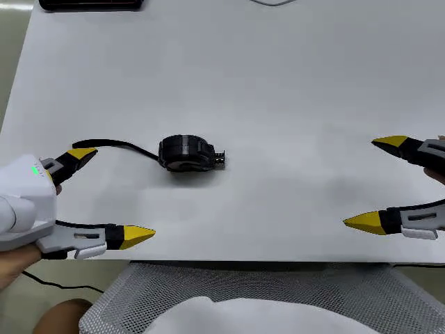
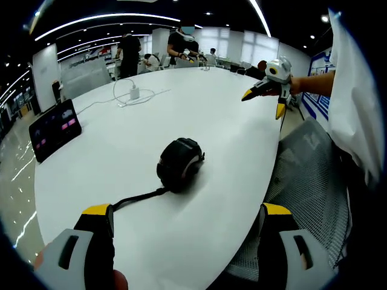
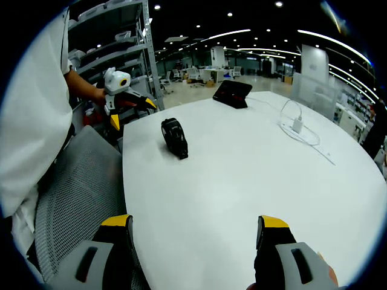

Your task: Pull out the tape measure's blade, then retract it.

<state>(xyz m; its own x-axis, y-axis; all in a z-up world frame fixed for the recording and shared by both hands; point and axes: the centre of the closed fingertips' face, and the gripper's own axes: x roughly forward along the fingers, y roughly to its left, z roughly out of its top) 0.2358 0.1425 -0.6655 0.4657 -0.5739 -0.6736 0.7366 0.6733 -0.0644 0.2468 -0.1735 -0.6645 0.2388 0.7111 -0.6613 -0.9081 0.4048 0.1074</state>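
One grey mesh chair back (image 1: 229,285) lies nearest, tucked under the near edge of the single white worktop (image 1: 292,90). Just above that edge there are two yellow-tipped claws. The left claw (image 1: 111,193) is to the left of the one black, rounded tape measure (image 1: 186,153), and the right claw (image 1: 375,182) is well off to the tape measure's right. Each claw is spread wide and holds nothing, and neither touches the tape measure. The tape measure rests on the worktop between the two claws, much closer to the left one. Its long axis runs side to side, roughly parallel with the near edge. The blade's end hook sits at the case mouth and points right, toward the right claw. One thin black strap (image 1: 118,144) trails from the opposite end of the tape measure, curving left to end near the left claw's farther tip. Beyond the tape measure, one white charger with a coiled cable (image 3: 297,125) lies on the worktop. One dark tablet (image 2: 55,128) is propped at the far edge. Farther still, at least two people (image 2: 129,51) stand in the room behind.
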